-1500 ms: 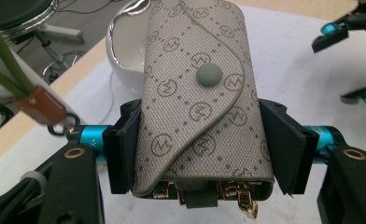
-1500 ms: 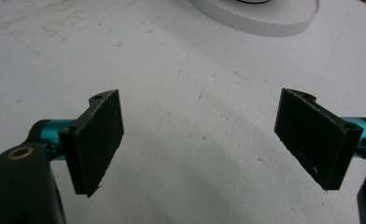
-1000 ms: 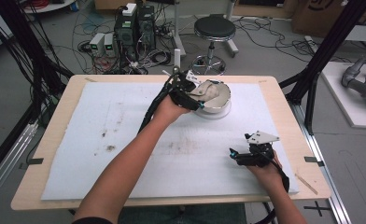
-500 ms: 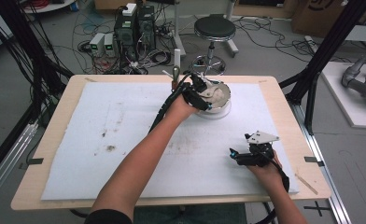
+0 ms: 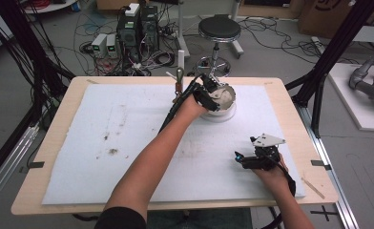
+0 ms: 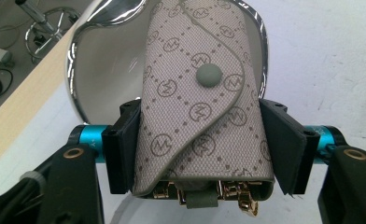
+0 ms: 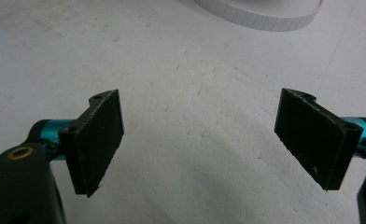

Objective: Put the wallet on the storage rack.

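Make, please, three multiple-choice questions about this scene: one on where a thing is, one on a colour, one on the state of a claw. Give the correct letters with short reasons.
1. Where is the patterned key pouch?
A. flat on the white mat
B. between the jaws of the left claw, over the shiny metal bowl
C. on the black stool

2. What colour is the snap button on the pouch?
A. grey-green
B. red
C. bright yellow

3. How is the right claw?
A. shut on the pouch
B. shut on nothing
C. open, with nothing between its jaws

Answers:
1 B, as the left gripper view shows both black jaws pressing the pouch's sides with the bowl behind it.
2 A, as the round button matches the pouch's grey-green trim.
3 C, as the right gripper view shows its jaws wide apart over the bare white mat.
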The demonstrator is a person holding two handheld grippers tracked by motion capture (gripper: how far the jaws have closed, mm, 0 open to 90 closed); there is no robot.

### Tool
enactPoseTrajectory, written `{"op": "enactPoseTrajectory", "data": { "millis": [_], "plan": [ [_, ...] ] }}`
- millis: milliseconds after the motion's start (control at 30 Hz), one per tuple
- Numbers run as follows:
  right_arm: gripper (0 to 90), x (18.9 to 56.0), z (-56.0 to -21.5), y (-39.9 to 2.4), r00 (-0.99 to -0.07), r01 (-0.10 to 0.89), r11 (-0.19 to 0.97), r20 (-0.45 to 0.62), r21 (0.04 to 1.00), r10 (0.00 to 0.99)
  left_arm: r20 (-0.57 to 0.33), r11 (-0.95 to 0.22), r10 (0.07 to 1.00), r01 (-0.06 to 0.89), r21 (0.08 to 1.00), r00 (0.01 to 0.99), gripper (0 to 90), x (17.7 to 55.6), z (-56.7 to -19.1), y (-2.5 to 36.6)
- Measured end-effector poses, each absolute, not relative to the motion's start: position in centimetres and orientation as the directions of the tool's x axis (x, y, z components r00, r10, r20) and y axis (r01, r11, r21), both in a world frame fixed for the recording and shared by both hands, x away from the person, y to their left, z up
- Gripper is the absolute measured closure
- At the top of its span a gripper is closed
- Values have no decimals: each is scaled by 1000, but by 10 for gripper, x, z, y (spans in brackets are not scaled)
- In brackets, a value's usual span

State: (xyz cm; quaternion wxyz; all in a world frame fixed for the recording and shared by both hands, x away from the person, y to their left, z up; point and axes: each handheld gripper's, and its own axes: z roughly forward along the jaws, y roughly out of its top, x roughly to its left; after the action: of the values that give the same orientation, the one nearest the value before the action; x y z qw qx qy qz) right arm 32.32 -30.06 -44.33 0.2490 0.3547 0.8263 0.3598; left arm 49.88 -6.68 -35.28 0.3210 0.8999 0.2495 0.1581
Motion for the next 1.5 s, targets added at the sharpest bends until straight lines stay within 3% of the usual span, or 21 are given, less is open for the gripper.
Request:
{"op": "enactPoseTrajectory", "data": {
  "millis": [533, 800, 1000, 1500],
  "plan": [
    [158, 323, -444, -301, -623, 413, 490, -155, 767, 767, 159, -682, 560, 343, 646, 813, 337, 503, -364, -88],
    [158, 322, -443, -302, -623, 409, 488, -154, 771, 766, 204, -678, 582, 332, 655, 787, 284, 501, -361, -90],
    [158, 322, -443, -302, -624, 408, 489, -156, 771, 766, 171, -644, 587, 328, 691, 792, 224, 499, -352, -82],
    [158, 322, -443, -304, -610, 412, 484, -160, 772, 776, 54, -545, 576, 334, 769, 816, 208, 477, -330, -37]
  ]
}}
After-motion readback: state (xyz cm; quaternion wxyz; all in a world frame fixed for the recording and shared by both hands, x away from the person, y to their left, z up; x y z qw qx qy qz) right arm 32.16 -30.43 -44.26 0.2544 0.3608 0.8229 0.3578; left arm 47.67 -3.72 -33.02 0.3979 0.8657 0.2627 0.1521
